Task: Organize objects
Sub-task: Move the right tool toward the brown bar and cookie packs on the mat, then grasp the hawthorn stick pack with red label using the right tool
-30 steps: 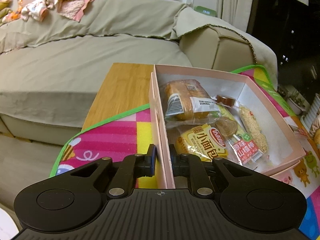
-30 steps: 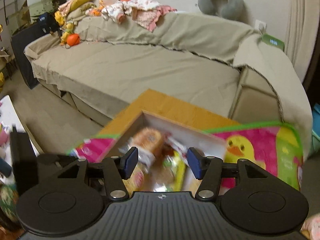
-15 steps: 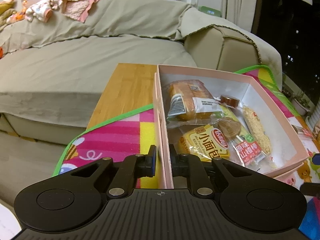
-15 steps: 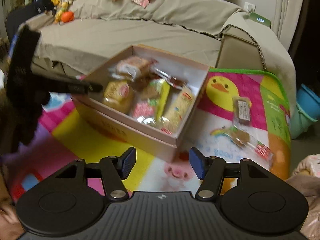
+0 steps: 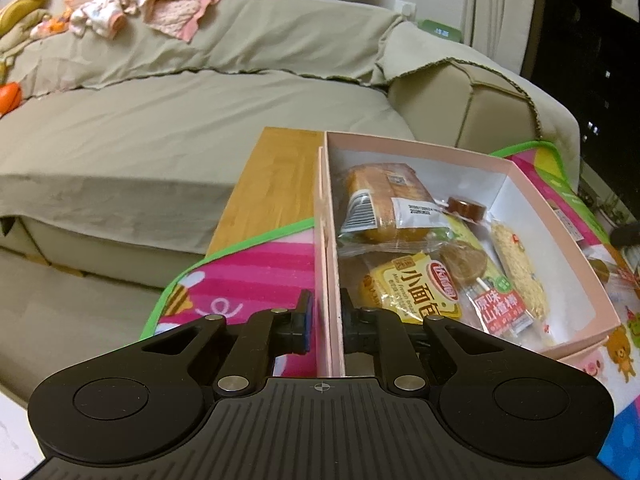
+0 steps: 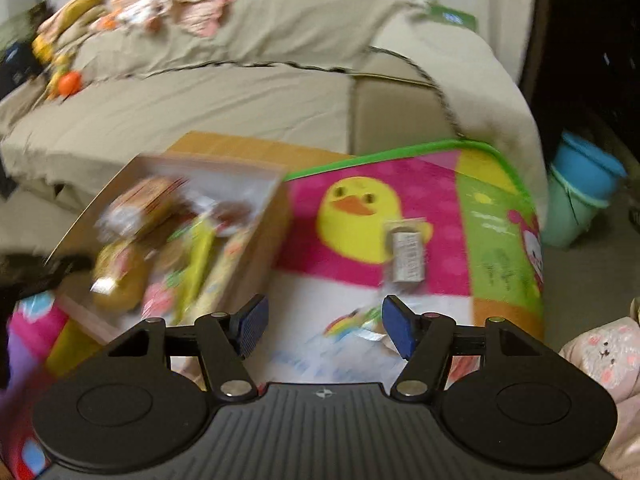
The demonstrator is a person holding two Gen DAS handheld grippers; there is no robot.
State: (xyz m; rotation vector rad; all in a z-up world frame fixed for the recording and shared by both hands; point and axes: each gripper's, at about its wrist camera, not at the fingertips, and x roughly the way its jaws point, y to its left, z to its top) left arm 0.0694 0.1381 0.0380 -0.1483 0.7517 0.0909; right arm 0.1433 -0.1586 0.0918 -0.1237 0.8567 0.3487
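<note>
Pink box (image 5: 520,176) packed with wrapped snacks (image 5: 416,276), on bright play mat (image 5: 256,276) over wooden table (image 5: 276,184), near its sofa-side edge. Left tongs (image 5: 324,316) clamped on box wall; right tongs (image 6: 322,326) opening, empty, above mat. Beige sofa (image 5: 180,120) behind.

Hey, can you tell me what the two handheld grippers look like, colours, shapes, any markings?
Both look alike. The left gripper and the right gripper are matte black, with a ribbed base plate bearing a small crosshair mark, two round discs at the sides, angular linkage arms with silver pivot screws, and blue textured pads on the fingers. No cables or sleeves show.
</note>
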